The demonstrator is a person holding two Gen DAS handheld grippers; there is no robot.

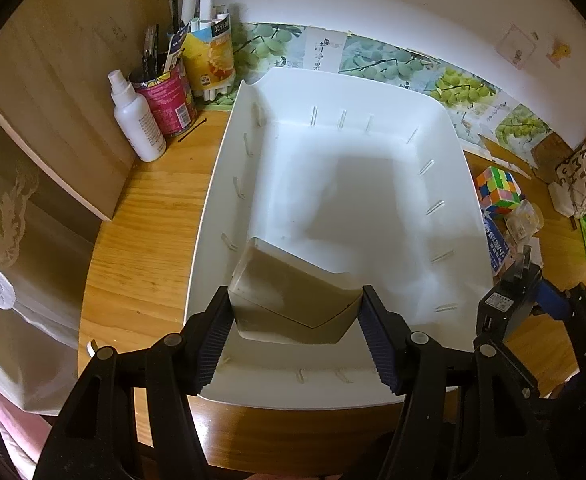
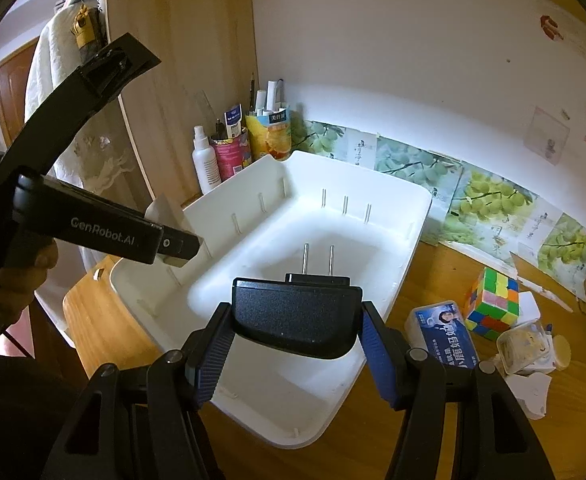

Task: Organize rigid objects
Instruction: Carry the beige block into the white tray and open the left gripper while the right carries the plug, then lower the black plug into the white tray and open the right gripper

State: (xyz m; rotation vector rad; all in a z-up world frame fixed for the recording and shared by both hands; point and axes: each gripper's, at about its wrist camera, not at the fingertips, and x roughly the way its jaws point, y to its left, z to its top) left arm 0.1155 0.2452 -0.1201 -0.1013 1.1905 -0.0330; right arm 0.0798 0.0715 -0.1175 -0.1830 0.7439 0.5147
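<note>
White plastic forms the bin [image 2: 393, 264] on the wooden desk, flanked by a puzzle cube [image 2: 493, 304] and a spray bottle [image 1: 137, 120]. Above its near corner a beige box [image 1: 293, 300] is clamped by the left gripper [image 1: 293, 320], tilted. A black plug adapter [image 2: 297, 316] is held by the right gripper [image 2: 297, 336] over the bin's near rim, prongs forward.

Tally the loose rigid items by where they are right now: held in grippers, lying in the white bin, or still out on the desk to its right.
Held: 2, grey box, black plug adapter
Inside white bin: 0
On desk: 3 clear, Rubik's cube, blue box, clear tub
Total: 5
</note>
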